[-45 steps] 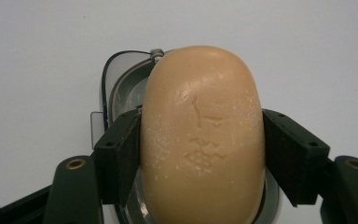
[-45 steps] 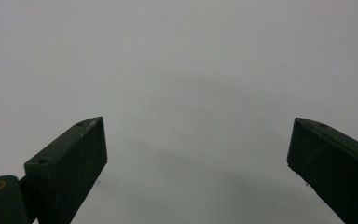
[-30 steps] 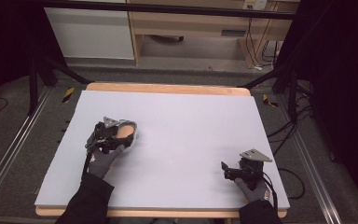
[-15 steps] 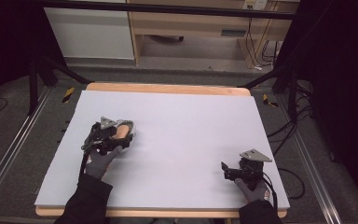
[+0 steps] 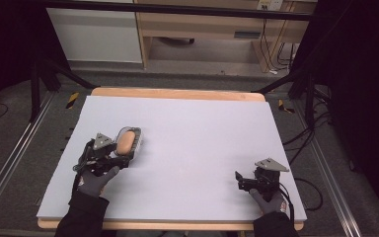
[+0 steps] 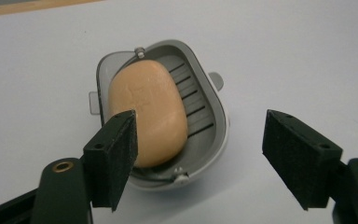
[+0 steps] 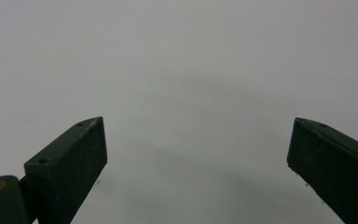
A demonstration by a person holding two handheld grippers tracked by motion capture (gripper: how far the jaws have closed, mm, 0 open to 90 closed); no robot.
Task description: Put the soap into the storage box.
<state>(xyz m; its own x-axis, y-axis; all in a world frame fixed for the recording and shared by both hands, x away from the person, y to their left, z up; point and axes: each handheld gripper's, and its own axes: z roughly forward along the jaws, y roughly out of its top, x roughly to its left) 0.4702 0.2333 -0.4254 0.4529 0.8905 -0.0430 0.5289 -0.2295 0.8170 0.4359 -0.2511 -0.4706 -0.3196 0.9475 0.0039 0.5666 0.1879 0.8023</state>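
Note:
An orange bar of soap [image 6: 149, 112] lies in a grey soap dish [image 6: 212, 116] on the white table sheet; from above the soap [image 5: 125, 142] and dish [image 5: 136, 141] sit at the table's left. My left gripper [image 6: 198, 149] is open just behind the dish, its left pad [image 6: 116, 158] in front of the soap's near end and touching nothing. In the high view the left gripper [image 5: 120, 162] rests by the dish's near side. My right gripper [image 7: 196, 163] is open over bare sheet, and it sits near the front right [image 5: 237, 178].
The white sheet [image 5: 197, 128] covers a wooden table. Cables trail off the right edge [image 5: 301, 143]. A cabinet and shelf stand beyond the far edge. Dark frame rails run along both sides of the table.
The left gripper has drawn back toward the person, off the soap dish. The dish and soap now lie uncovered on the sheet. The right gripper has stayed put.

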